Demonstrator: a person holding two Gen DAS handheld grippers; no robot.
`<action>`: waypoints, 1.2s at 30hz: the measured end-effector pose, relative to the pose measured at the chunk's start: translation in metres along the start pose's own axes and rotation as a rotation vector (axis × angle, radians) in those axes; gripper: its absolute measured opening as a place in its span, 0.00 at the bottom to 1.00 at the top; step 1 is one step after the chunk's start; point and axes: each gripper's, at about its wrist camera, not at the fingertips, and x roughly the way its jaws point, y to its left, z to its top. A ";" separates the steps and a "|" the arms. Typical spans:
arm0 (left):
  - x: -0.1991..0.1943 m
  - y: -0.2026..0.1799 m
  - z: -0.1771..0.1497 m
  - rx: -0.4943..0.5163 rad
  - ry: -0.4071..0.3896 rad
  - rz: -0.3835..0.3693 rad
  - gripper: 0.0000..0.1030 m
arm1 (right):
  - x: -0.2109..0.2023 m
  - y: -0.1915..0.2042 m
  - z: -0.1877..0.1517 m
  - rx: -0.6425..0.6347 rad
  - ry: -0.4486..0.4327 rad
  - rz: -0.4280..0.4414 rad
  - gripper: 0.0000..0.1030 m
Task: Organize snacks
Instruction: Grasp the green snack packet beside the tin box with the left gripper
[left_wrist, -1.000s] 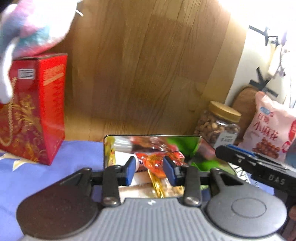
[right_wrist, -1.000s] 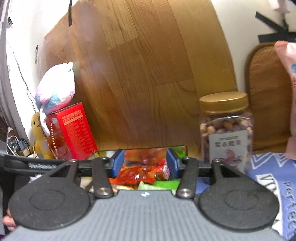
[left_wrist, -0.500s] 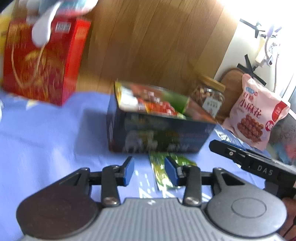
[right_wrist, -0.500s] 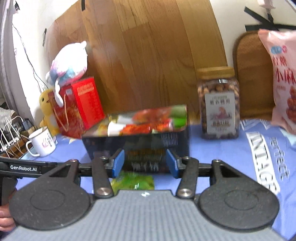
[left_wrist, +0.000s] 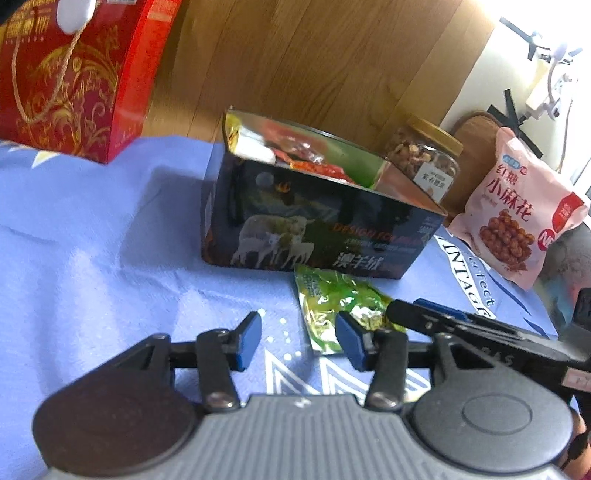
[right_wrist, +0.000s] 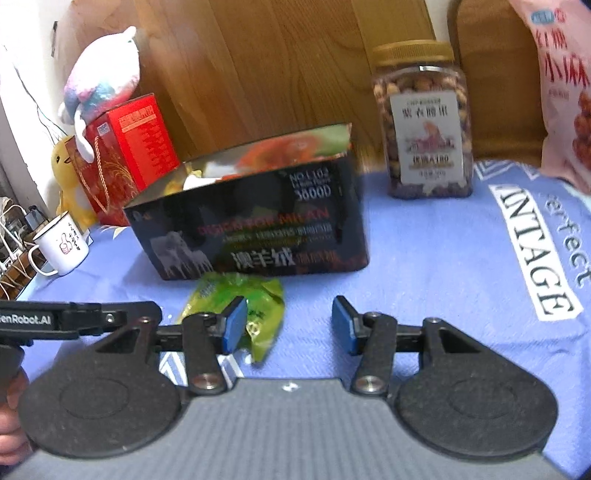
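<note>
Both tongs lowered; green packet (left_wrist: 334, 304) half-hidden, box (right_wrist: 255, 221) lettering blurred

Dark box (right_wrist: 258, 229), front face: "NO.L102", "3000D", "DESIGN FOR MILAN", "澳羊绒". Blue cloth (right_wrist: 461, 266), at 3 o'clock of the box: "VINTAGE", "perfect", first letters cut off. Pink bag (left_wrist: 517, 218): "红糖小麻花". Left gripper's arm (right_wrist: 55, 318): "GenRobot.AI", partly cropped.

Your left gripper (left_wrist: 297, 341) tilts downward, its jaws just opened wider, nothing between them. Your right gripper (right_wrist: 286, 325) tilts down too, jaws apart and empty.
</note>
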 end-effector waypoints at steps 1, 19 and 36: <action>0.002 0.001 0.000 -0.005 -0.001 -0.003 0.44 | 0.001 -0.001 0.001 0.007 0.002 0.007 0.53; 0.016 -0.006 0.003 -0.053 0.024 -0.088 0.35 | 0.002 0.018 -0.003 -0.084 0.052 0.111 0.42; -0.039 -0.008 -0.043 -0.054 0.048 -0.166 0.04 | -0.042 0.035 -0.034 -0.082 0.051 0.109 0.17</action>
